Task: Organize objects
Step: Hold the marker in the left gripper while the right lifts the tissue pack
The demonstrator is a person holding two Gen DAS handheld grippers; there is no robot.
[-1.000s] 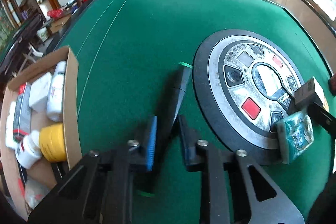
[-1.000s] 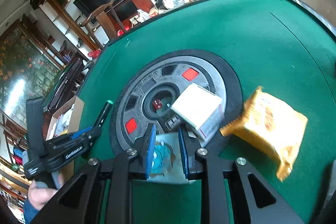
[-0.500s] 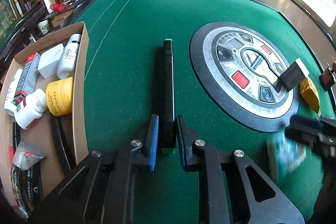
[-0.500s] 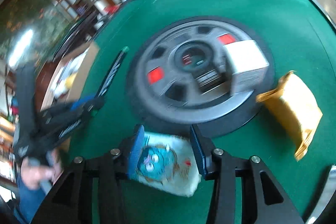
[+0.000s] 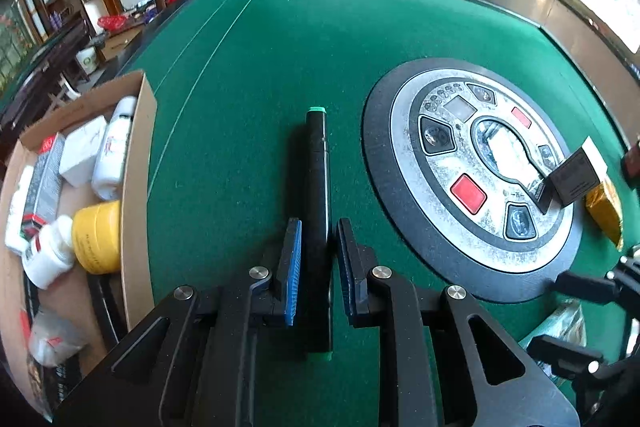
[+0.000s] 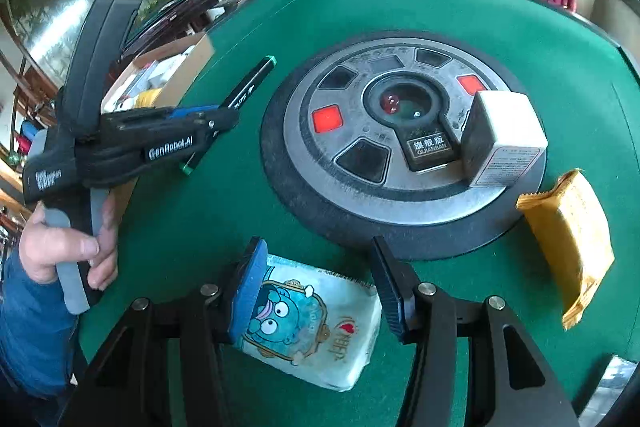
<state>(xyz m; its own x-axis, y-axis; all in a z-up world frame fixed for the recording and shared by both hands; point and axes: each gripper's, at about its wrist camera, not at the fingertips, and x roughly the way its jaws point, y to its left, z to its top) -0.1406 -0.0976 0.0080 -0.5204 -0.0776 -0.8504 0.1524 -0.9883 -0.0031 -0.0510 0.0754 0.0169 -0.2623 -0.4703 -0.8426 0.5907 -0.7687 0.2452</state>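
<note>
Marker (image 5: 317,187) pinched by left tongs (image 5: 318,259), beside the cardboard box (image 5: 136,163).
Tissue pack (image 6: 316,323) has just been released by the opening right tongs (image 6: 320,287); boxing the marker is judged next.

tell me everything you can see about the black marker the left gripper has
The black marker is a long, slim, plastic-looking stick with a small green cap tip at each end. It is clamped near its rear end between the blue pads of the left gripper, whose jaws are shut on it, and points away over the green felt table. It sits between the cardboard box and the round grey control panel, touching neither. Whether it rests on the felt cannot be told.
</note>
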